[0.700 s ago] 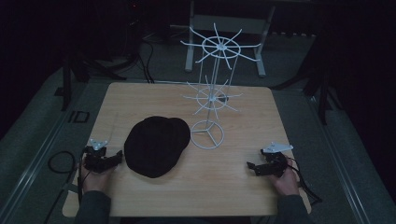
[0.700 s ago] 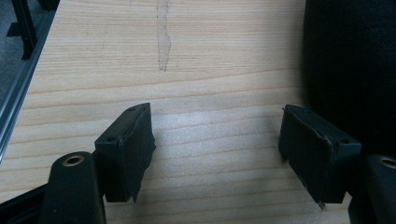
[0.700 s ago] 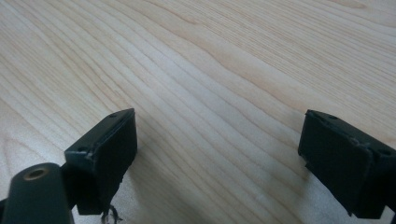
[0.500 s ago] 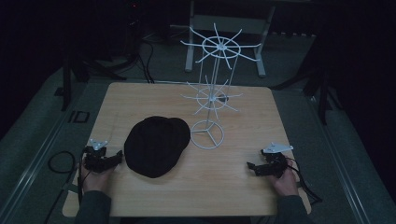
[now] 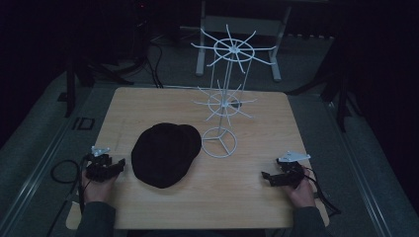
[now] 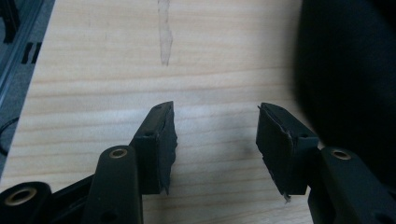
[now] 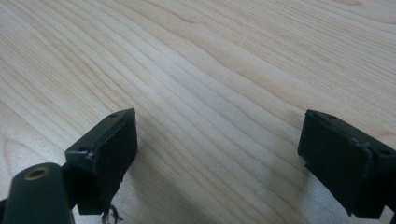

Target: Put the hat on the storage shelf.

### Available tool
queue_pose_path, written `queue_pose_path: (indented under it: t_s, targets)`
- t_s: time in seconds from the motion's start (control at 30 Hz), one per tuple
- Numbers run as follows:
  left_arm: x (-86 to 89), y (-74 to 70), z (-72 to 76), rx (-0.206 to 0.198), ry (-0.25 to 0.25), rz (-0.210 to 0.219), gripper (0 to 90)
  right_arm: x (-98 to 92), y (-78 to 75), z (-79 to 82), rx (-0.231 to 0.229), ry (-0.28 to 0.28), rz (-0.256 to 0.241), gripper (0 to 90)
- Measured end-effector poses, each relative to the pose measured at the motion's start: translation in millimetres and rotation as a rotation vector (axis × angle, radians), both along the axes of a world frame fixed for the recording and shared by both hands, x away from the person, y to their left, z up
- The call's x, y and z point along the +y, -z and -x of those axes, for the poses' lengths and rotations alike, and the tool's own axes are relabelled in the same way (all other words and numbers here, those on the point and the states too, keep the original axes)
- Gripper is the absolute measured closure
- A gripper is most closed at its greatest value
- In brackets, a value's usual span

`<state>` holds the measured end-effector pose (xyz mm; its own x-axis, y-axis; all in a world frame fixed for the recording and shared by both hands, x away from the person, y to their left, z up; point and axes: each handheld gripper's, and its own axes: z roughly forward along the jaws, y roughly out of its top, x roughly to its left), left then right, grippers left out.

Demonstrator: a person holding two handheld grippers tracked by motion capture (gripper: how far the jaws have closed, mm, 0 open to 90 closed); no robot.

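Observation:
A black cap (image 5: 165, 154) lies flat on the wooden table (image 5: 257, 113), left of centre. Behind it to the right stands a white wire rack (image 5: 225, 106) with two spoked tiers and a ring base. My left gripper (image 5: 118, 163) rests on the table just left of the cap, open, nothing between its jaws; in the left gripper view (image 6: 215, 128) the cap (image 6: 348, 79) is the dark mass right of the jaws. My right gripper (image 5: 267, 176) sits near the front right edge, open over bare wood (image 7: 219, 135).
The rack's ring base (image 5: 219, 142) almost touches the cap's right rim. A faint stain (image 6: 164, 32) marks the wood ahead of the left gripper. Cables (image 5: 62, 170) trail off the table's left side. Dark floor and a metal stand (image 5: 242, 24) lie beyond the far edge.

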<state>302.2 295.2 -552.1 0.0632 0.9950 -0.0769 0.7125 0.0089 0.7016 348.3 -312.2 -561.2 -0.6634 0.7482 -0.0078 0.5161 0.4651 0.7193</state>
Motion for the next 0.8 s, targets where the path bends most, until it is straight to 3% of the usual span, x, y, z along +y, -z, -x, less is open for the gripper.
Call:
queue_pose_path:
  t_s: [0.2,0.47,0.8]
  targets:
    - [-5.5,-19.8,0.9,-0.04,0.058,0.003,46.5,0.0,0.0,0.1,0.0,0.001,0.0,11.7]
    - [-13.3,-40.5,3.0,-0.083,0.095,0.026,45.4,0.0,0.0,0.2,0.0,0.003,-0.001,11.7]
    - [-46.3,-60.3,-2.1,-0.101,0.213,0.024,44.3,-0.1,0.0,0.5,0.0,0.005,0.0,11.7]
